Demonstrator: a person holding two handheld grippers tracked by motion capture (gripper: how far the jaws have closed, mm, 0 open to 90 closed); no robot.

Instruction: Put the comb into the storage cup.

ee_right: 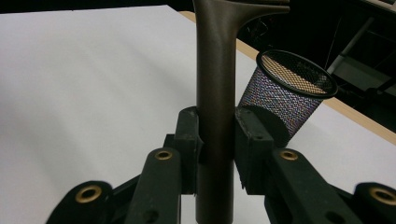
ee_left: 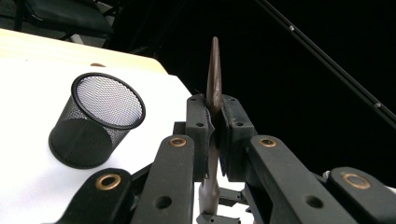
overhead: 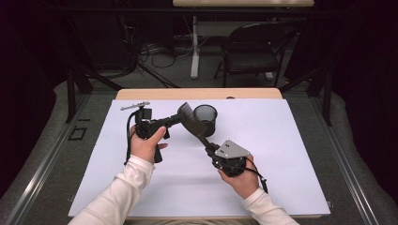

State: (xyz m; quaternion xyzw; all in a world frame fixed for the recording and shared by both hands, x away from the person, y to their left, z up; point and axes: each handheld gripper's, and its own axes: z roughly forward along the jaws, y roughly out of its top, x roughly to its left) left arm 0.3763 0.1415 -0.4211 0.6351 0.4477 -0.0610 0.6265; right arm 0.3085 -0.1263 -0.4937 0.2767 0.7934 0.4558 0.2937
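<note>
Spatula (overhead: 191, 123) above white sheet (overhead: 281, 154), at table centre, 9 o'clock of mesh cup (overhead: 205, 119). Your left gripper (overhead: 176, 118) clamps its blade edge-on; your right gripper (overhead: 207, 146) clamps handle. Cup upright, nothing seen inside. Sheet covers wooden table (overhead: 141, 94). Dark room: chair (overhead: 253, 47) at 12 o'clock.

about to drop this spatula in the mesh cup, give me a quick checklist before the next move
1. Left gripper clamped on the spatula blade: ok, blade pinched edge-on.
2. Right gripper clamped on the handle: ok, fingers press both sides.
3. Mesh cup upright, mouth open: ok.
4. Cup empty: ok, bare mesh inside in the left gripper view.
5. Spatula lined up over the cup: not ok, it sits beside the cup, slanted.
6. One gripper released so the other can tilt it in: not ok, both hold.
</note>
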